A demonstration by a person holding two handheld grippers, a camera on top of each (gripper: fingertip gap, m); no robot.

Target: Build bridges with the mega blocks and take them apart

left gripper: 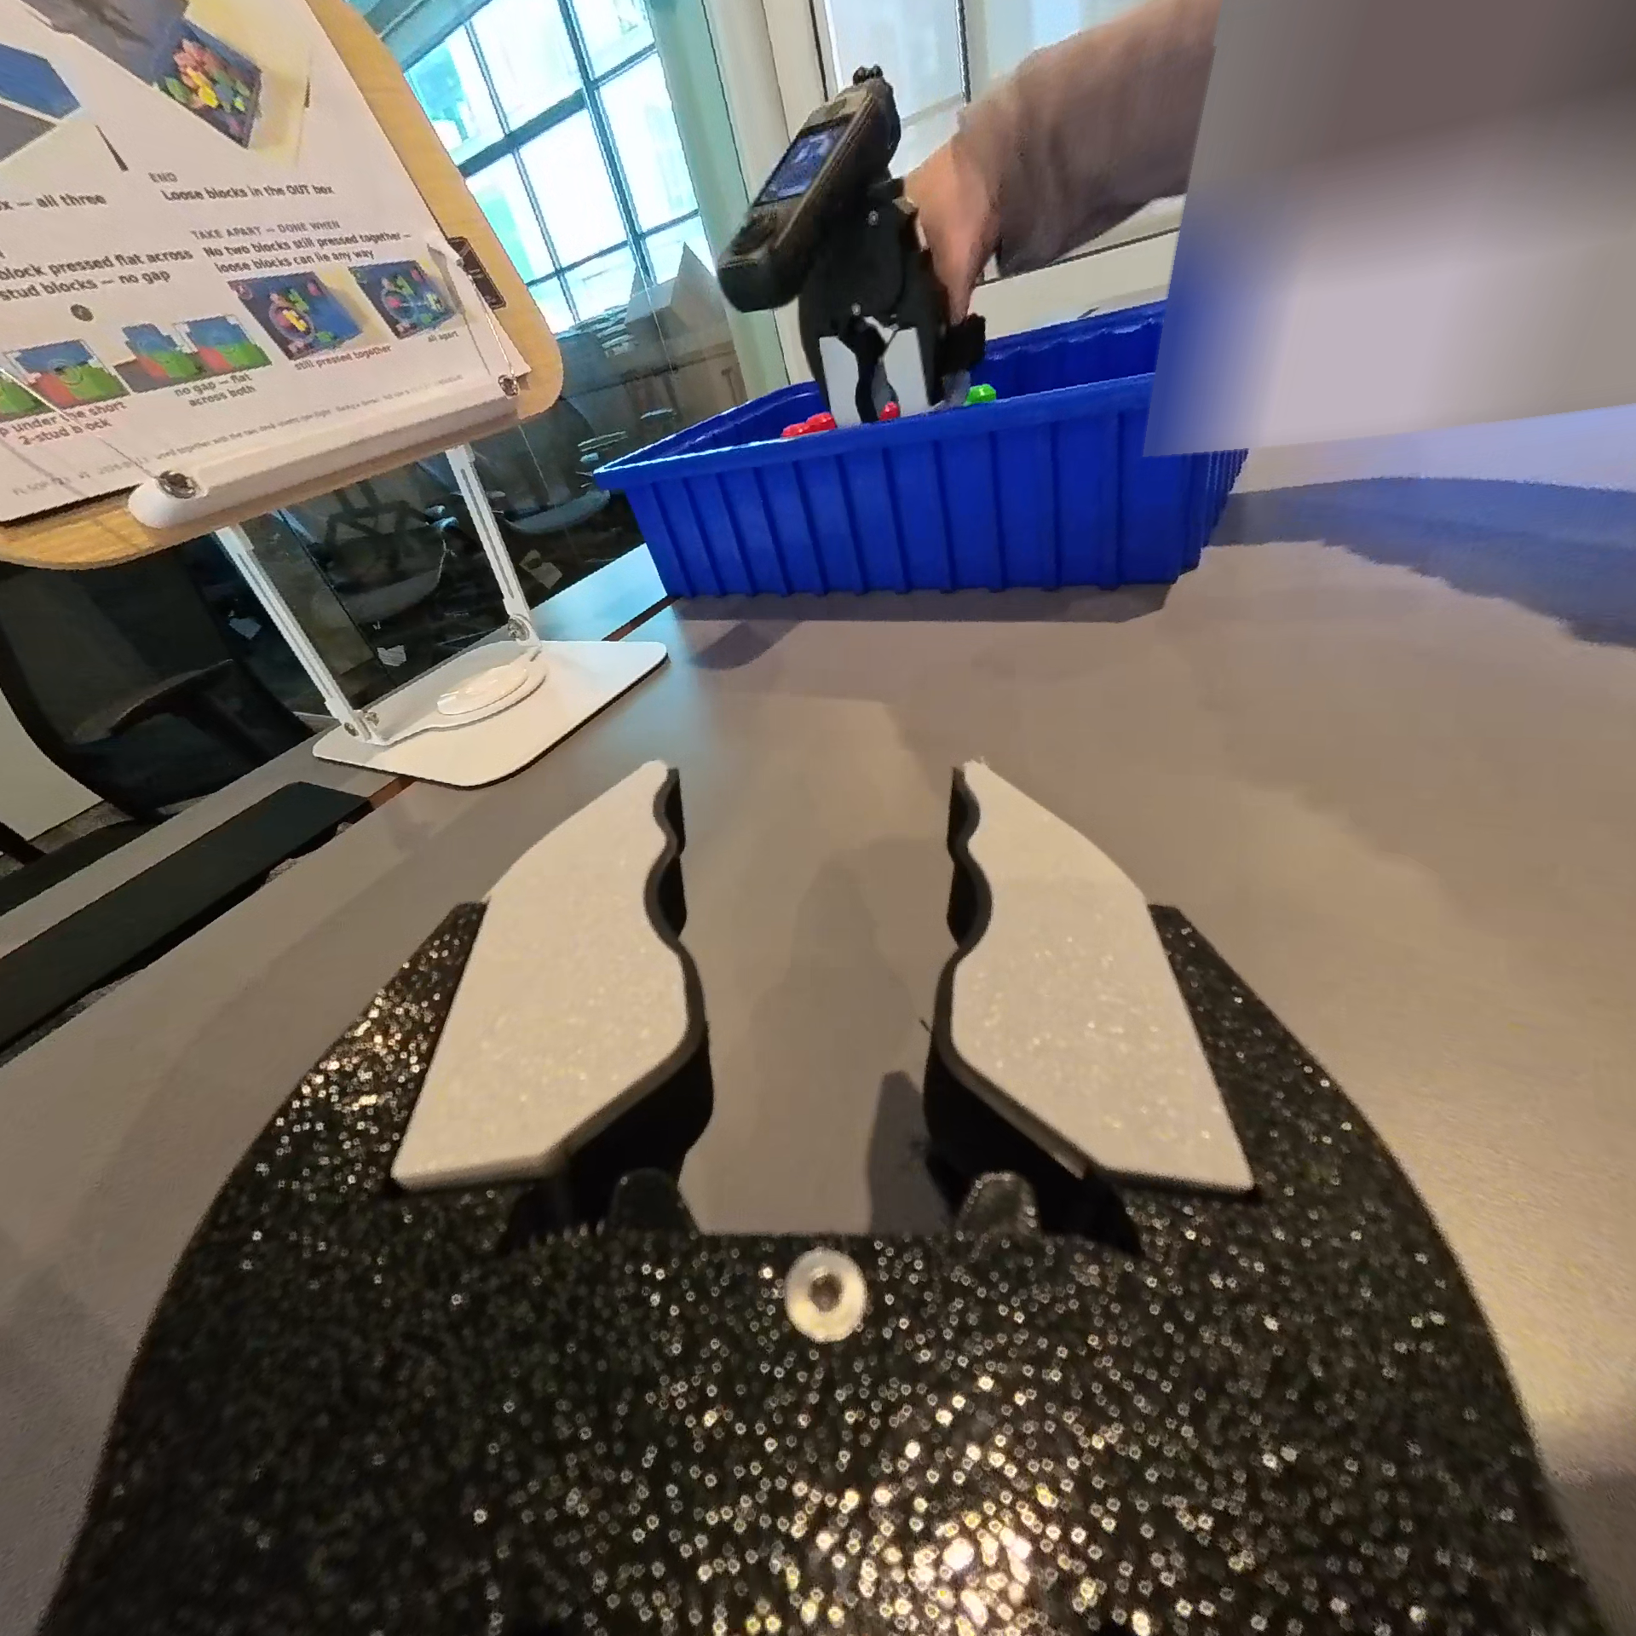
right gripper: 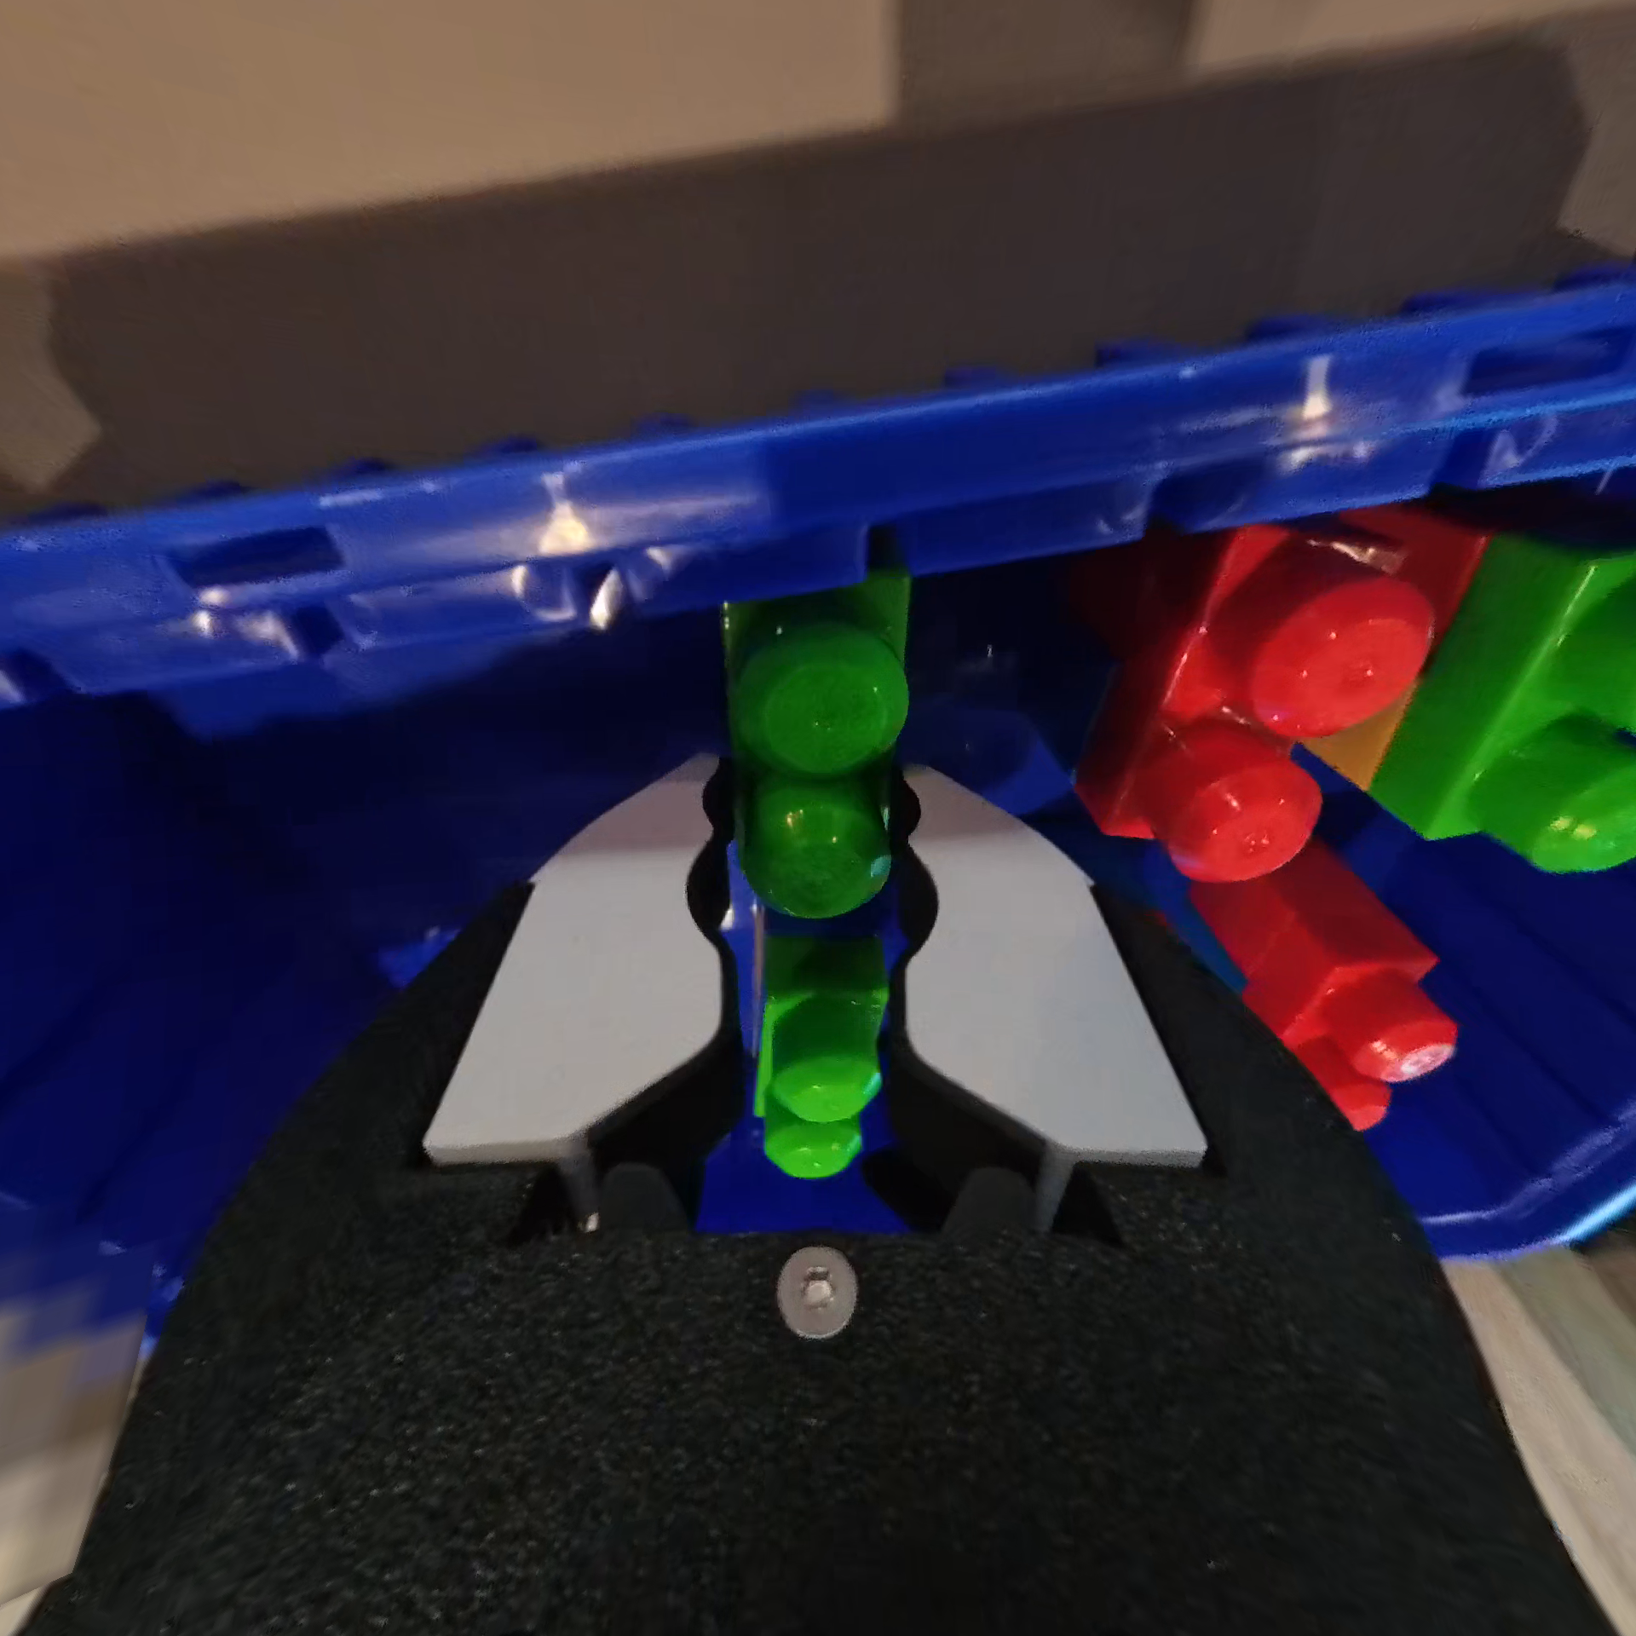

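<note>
Bright window daylight, glare on the grey table; dim, motion-blurred bin interior, fisheye-warped edges

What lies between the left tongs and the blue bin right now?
Only bare grey table, as the left wrist view shows. The left tongs are open and empty; the blue bin sits beyond, with the right tongs dipped into it.

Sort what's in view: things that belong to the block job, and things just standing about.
Job: green plastic studded block between the right gripper fingers; red plastic blocks; blue ribbed plastic bin; open left gripper.

Standing about: white instruction sheet on its stand; grey tabletop.
</note>
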